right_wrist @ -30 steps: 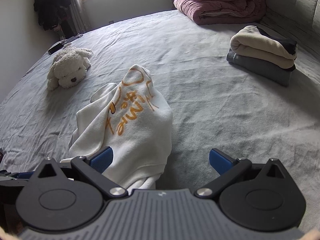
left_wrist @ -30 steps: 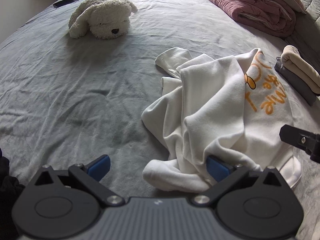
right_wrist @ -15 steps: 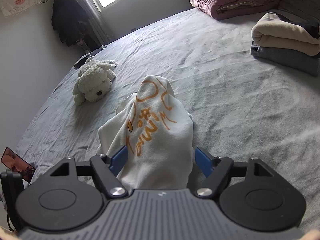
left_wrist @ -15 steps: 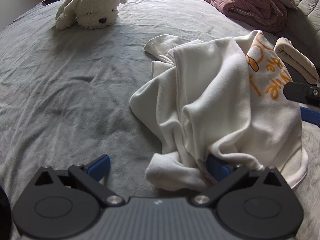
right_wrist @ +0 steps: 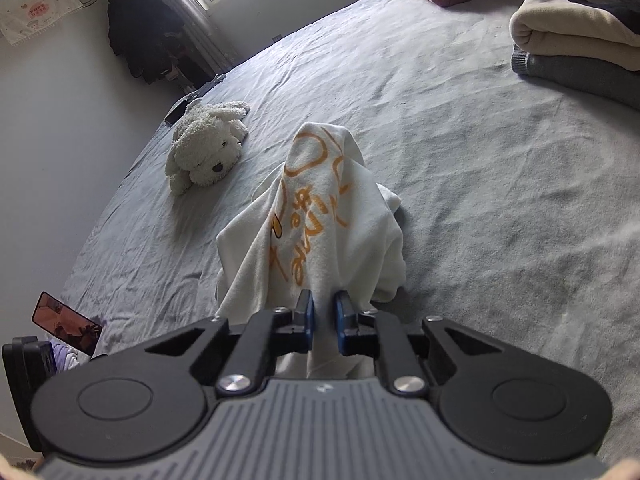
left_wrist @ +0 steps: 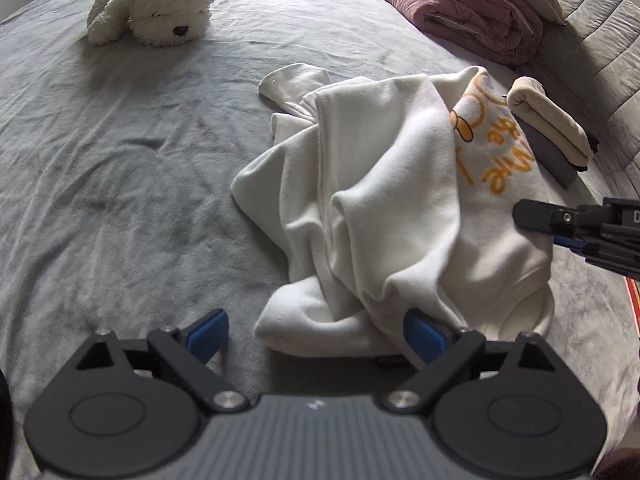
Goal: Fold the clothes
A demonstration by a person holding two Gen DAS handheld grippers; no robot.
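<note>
Right gripper (right_wrist: 323, 322): fingers pinched onto hem fold of white cotton sweatshirt with orange print (left_wrist: 392, 200). Left gripper (left_wrist: 316, 334): fingers wide, straddling a cuff. Garment crumpled mid grey bed (left_wrist: 120, 160); soft, light, limp, likely sags; grip seams. Beyond: cream plush dog (left_wrist: 156, 20).

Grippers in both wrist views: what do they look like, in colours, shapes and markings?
The left gripper and right gripper look alike: a grey ribbed body with a small white mark, black angular linkage arms with round black discs and silver pivot screws, and blue pads on the fingertips. No cables or sleeves show.
</note>
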